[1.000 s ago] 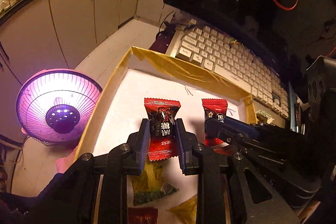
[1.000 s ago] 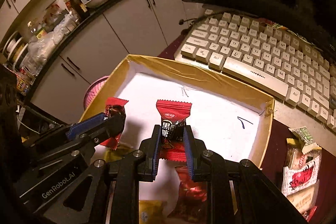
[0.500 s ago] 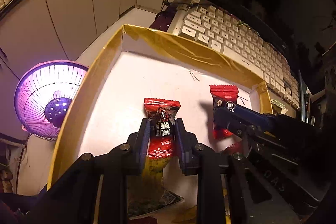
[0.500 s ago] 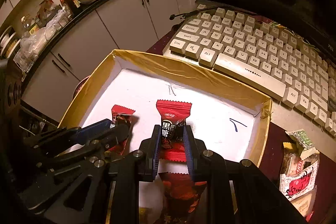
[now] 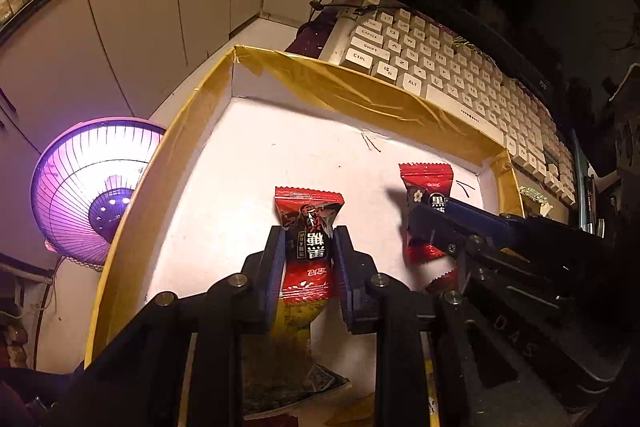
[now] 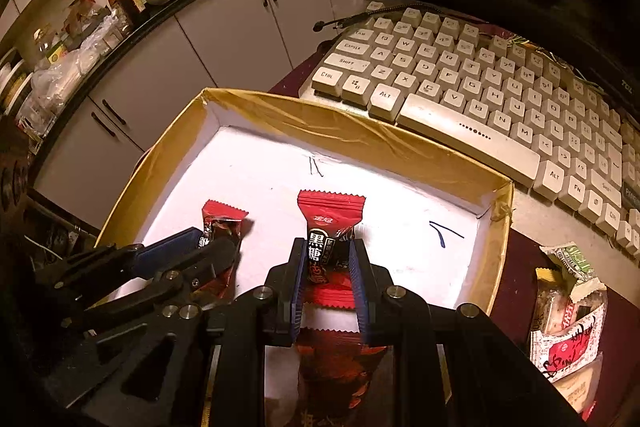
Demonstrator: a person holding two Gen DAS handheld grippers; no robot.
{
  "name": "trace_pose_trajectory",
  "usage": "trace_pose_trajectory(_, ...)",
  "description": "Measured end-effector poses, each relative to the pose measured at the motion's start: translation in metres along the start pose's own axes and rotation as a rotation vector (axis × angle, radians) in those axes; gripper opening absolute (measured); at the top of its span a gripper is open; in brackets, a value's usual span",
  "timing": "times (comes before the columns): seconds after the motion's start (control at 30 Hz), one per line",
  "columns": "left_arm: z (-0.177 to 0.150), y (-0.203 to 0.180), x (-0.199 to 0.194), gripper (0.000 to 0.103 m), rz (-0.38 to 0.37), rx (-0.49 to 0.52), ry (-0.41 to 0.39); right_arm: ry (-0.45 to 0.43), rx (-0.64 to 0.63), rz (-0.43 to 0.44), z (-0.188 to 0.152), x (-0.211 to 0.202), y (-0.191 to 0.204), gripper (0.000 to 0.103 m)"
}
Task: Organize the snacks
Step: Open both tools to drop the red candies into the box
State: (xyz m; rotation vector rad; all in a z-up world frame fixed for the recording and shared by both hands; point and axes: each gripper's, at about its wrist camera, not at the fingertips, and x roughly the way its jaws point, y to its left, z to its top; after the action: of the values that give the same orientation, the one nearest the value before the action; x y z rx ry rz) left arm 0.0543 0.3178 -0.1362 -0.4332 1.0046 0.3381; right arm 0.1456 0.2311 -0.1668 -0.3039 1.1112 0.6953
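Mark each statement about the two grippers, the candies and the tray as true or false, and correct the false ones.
1. The left gripper is shut on a red wrapped candy. True.
2. The right gripper is open and holds nothing. False: it is shut on a red brown-sugar candy.
3. Both candies are held over the white tray with yellow-taped walls. True.
4. A laptop lies behind the tray. False: a beige keyboard lies there.
5. A glowing purple fan heater shows left of the tray in the left wrist view. True.
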Motion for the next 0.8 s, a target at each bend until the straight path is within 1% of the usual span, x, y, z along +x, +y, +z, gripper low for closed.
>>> trace_pose_trajectory(0.27, 0.000, 0.000, 0.000, 0.022, 0.000, -0.003, -0.002, 0.013, -0.003, 0.007, 0.000, 0.004, -0.001, 0.022)
trace_pose_trajectory(0.37, 0.000, 0.000, 0.000, 0.022, 0.001, -0.001, -0.004, 0.015, 0.005, 0.014, 0.000, 0.006, -0.003, 0.024)
trace_pose_trajectory(0.53, 0.000, 0.001, 0.000, 0.022, 0.001, -0.008, -0.005, 0.013, -0.004, 0.011, -0.001, 0.005, -0.002, 0.024)
trace_pose_trajectory(0.63, -0.001, 0.003, -0.001, 0.022, -0.001, -0.013, -0.012, 0.000, -0.009, 0.023, 0.000, 0.003, -0.001, 0.025)
trace_pose_trajectory(0.7, -0.002, 0.005, -0.003, 0.022, 0.015, -0.015, -0.023, -0.008, -0.013, 0.026, 0.000, 0.001, 0.000, 0.029)
trace_pose_trajectory(0.77, -0.004, 0.006, -0.006, 0.023, 0.007, -0.014, -0.027, -0.019, -0.014, 0.039, 0.000, -0.003, 0.000, 0.040)
trace_pose_trajectory(0.8, -0.006, 0.007, -0.011, 0.025, 0.007, -0.018, -0.027, -0.026, -0.009, 0.044, 0.000, -0.007, 0.000, 0.042)
